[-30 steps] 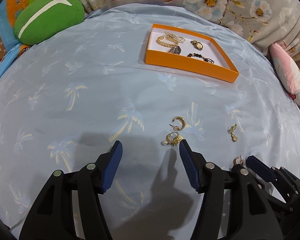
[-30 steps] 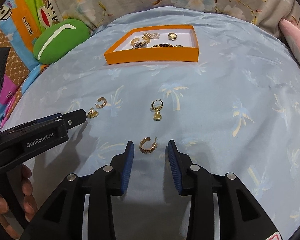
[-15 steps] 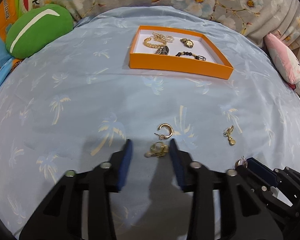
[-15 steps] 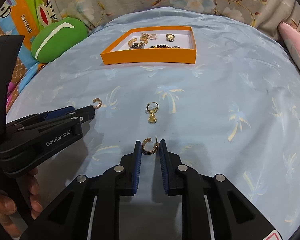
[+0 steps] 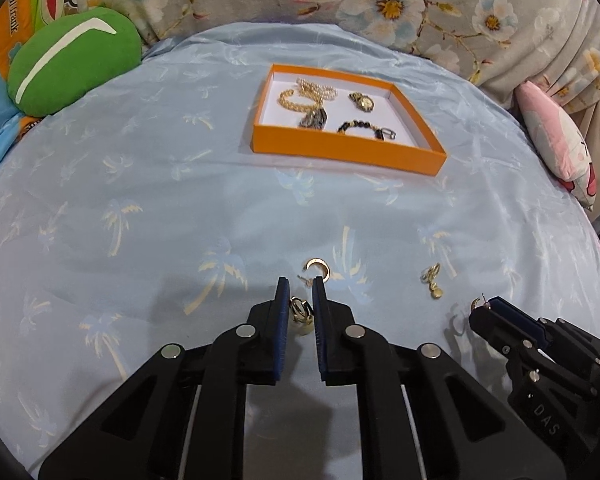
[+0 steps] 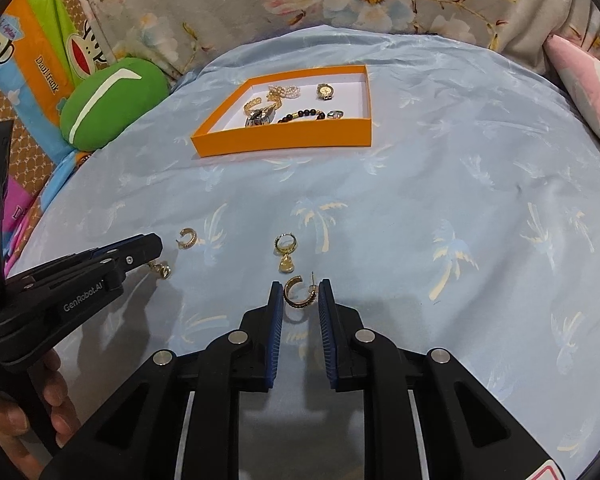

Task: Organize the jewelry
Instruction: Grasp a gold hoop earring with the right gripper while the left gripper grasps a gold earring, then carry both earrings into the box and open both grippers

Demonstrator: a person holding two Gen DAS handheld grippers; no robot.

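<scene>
Currently, four gold earrings are being catalogued on the blue palm-print bedspread (image 5: 140,208), well short of the orange tray (image 5: 348,152) where a watch and bracelets are already lying. A drop earring (image 5: 301,312) is being closed on by the left hand-held gripper (image 5: 299,304); the pads are standing just beside it, and whether it is being pinched cannot be told. A hoop earring (image 6: 298,292) is being bracketed by the right hand-held gripper (image 6: 300,296), whose pads are narrowly parted and apparently not touching it. A second hoop earring (image 5: 318,268) and a charm earring (image 6: 286,252) are lying loose nearby. All are being judged light, rigid, smooth and prone to slipping or sinking into the soft cloth; hold is best being taken across the thick curve of the hoop, clear of the thin post.
</scene>
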